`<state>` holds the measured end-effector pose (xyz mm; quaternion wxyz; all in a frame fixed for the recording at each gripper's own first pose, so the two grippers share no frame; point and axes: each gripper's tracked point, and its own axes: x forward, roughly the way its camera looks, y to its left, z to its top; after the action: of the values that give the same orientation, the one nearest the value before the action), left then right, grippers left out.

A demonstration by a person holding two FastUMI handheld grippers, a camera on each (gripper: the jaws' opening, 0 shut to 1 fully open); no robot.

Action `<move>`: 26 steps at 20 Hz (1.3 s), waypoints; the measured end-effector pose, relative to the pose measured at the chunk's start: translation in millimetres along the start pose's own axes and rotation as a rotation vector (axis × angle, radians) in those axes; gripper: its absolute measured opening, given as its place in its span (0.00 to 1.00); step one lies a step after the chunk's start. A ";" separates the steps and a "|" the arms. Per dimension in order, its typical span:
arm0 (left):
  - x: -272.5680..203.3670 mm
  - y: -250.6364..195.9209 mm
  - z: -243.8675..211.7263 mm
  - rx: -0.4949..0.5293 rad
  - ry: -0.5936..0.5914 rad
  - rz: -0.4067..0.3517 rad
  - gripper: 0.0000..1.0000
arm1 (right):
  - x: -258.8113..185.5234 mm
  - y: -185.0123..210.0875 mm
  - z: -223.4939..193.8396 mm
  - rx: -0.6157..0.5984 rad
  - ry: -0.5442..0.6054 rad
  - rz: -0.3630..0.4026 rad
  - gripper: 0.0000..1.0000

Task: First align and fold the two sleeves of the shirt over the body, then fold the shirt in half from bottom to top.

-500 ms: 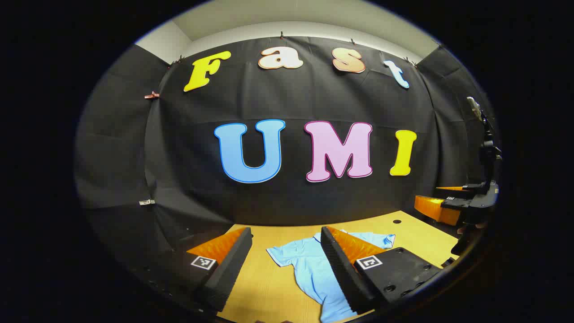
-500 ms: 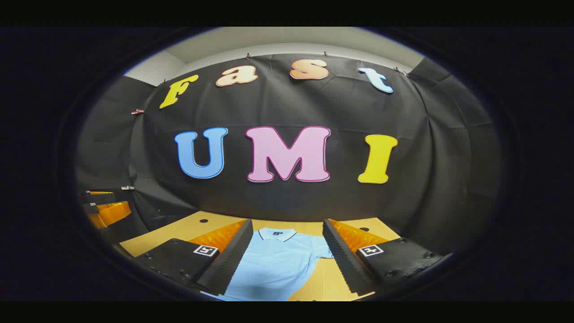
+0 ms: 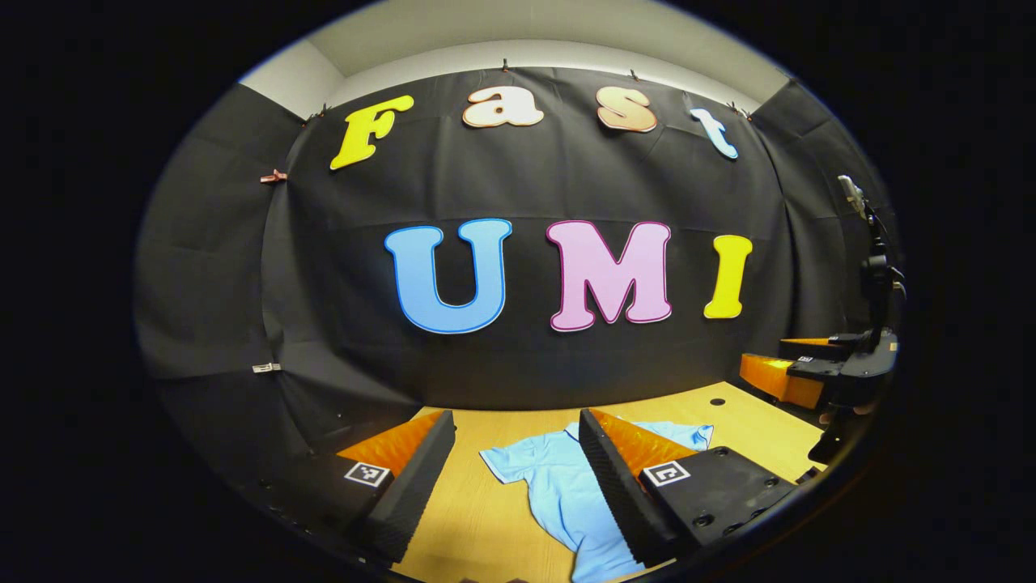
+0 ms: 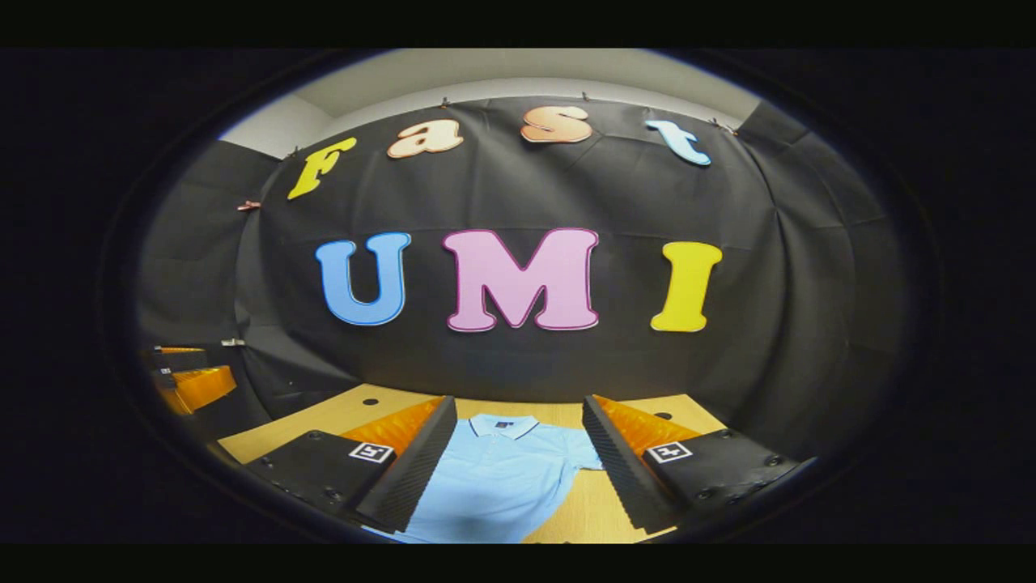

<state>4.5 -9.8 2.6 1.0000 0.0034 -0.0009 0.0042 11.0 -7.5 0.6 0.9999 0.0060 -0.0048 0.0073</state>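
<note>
**Left gripper view: both tools edging in, shirt still unfolded**

Left gripper view has shifted only slightly from half a second ago: the light blue shirt [image 3: 558, 486] sits a touch lower and nearer between the fingers, and the right tool [image 3: 797, 368], seen far off at the right edge above the table [image 3: 494, 526], has drifted a little lower. In the right gripper view the collar now sits marginally lower in frame as well. I read this as a slow joint approach, with no fold begun and the sleeve step yet to start.

The left tool [image 3: 514, 478] is wide open with nothing between its fingers; it hangs above the table with one sleeve spread out ahead of it. The right tool [image 4: 514, 465] is also wide open and empty, hovering over the shirt [image 4: 494, 478] body, collar pointing away toward the booth wall. The left tool [image 4: 190, 376] shows far off at the left edge of that view.

The shirt lies flat, face up, sleeves spread outward. Bare wood borders it on the far side and to the left, so each sleeve appears to have free room to swing inward. The table's far edge meets the wall close behind the collar, leaving less slack there for the final upward fold.
</note>
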 end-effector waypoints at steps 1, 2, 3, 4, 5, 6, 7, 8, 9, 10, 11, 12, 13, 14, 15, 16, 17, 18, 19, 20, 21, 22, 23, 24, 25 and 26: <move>1.1 -1.7 -1.2 0.001 0.002 -0.001 0.98 | 1.7 -1.8 -0.7 0.001 0.001 -0.002 0.97; 2.3 -3.7 -0.6 0.003 0.002 -0.002 0.98 | 2.8 -3.4 -1.3 0.002 0.003 -0.002 0.97; 4.3 -4.6 -1.3 0.004 0.002 -0.003 0.98 | 3.7 -5.8 -2.0 0.003 0.004 -0.003 0.97; 6.0 -5.5 -0.3 0.004 0.003 -0.003 0.98 | 4.2 -8.8 -3.8 0.003 0.005 -0.006 0.97; 7.5 -6.7 -0.6 0.004 0.003 -0.003 0.98 | 6.0 -12.2 -5.2 0.004 0.007 -0.008 0.97; 10.5 -8.1 -0.1 0.003 0.004 -0.004 0.98 | 7.9 -15.3 -7.4 0.004 0.010 -0.011 0.97; 10.7 -9.3 -0.9 0.002 0.002 -0.003 0.98 | 11.1 -19.2 -10.0 0.005 0.012 -0.016 0.97; 13.1 -10.1 0.0 -0.001 -0.002 -0.002 0.98 | 16.1 -22.2 -12.2 0.009 0.016 -0.019 0.97; 16.2 -9.6 -0.5 -0.006 -0.006 0.004 0.98 | 22.2 -24.6 -15.1 0.019 0.023 -0.018 0.97; 18.9 -9.3 -0.3 -0.019 -0.008 0.011 0.98 | 29.8 -27.6 -19.7 0.025 0.035 -0.022 0.97; 19.6 -12.0 -2.6 -0.039 -0.010 0.010 0.98 | 36.5 -32.9 -23.2 0.019 0.047 -0.035 0.97; 21.8 -15.3 -3.9 -0.058 -0.008 0.006 0.98 | 44.2 -39.6 -27.3 0.007 0.059 -0.045 0.97; 25.1 -18.2 -8.1 -0.071 -0.001 0.001 0.98 | 49.7 -43.2 -30.2 -0.006 0.067 -0.047 0.95; 28.7 -20.0 -11.1 -0.076 0.006 -0.002 0.98 | 55.3 -47.0 -33.1 -0.022 0.071 -0.047 0.97; 33.4 -20.3 -15.4 -0.073 0.014 -0.002 0.98 | 61.5 -51.3 -35.7 -0.040 0.076 -0.047 0.97; 39.1 -20.0 -17.9 -0.068 0.024 0.002 0.98 | 68.1 -57.3 -40.4 -0.056 0.082 -0.049 0.97; 44.3 -20.3 -21.4 -0.064 0.035 0.006 0.98 | 75.6 -63.5 -46.2 -0.065 0.094 -0.053 0.97; 50.1 -21.2 -23.5 -0.063 0.046 0.009 0.98 | 82.9 -69.5 -52.5 -0.062 0.112 -0.055 0.97; 56.0 -21.3 -25.3 -0.061 0.055 0.014 0.98 | 91.5 -76.6 -59.8 -0.056 0.129 -0.063 0.97; 61.6 -21.1 -27.1 -0.058 0.061 0.020 0.98 | 101.0 -84.2 -66.7 -0.050 0.148 -0.070 0.97; 67.3 -21.1 -28.4 -0.055 0.069 0.028 0.98 | 111.2 -90.5 -75.2 -0.041 0.169 -0.069 0.97; 73.3 -21.7 -30.5 -0.049 0.078 0.037 0.98 | 122.5 -96.5 -86.5 -0.028 0.195 -0.062 0.97; 78.9 -21.7 -33.8 -0.042 0.088 0.047 0.98 | 132.2 -103.4 -98.3 -0.017 0.226 -0.061 0.97; 84.0 -22.1 -36.1 -0.037 0.099 0.057 0.98 | 141.7 -111.9 -110.5 -0.008 0.256 -0.068 0.97; 89.2 -21.8 -39.2 -0.034 0.109 0.067 0.98 | 150.7 -120.0 -123.2 -0.001 0.285 -0.072 0.98; 93.7 -21.5 -40.5 -0.038 0.117 0.078 0.98 | 158.5 -129.5 -135.7 0.001 0.312 -0.083 0.98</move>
<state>98.5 -30.2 -37.9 0.9973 -0.0158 0.0575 0.0436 172.6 -133.1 -135.0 0.9880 0.0055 0.1510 -0.0334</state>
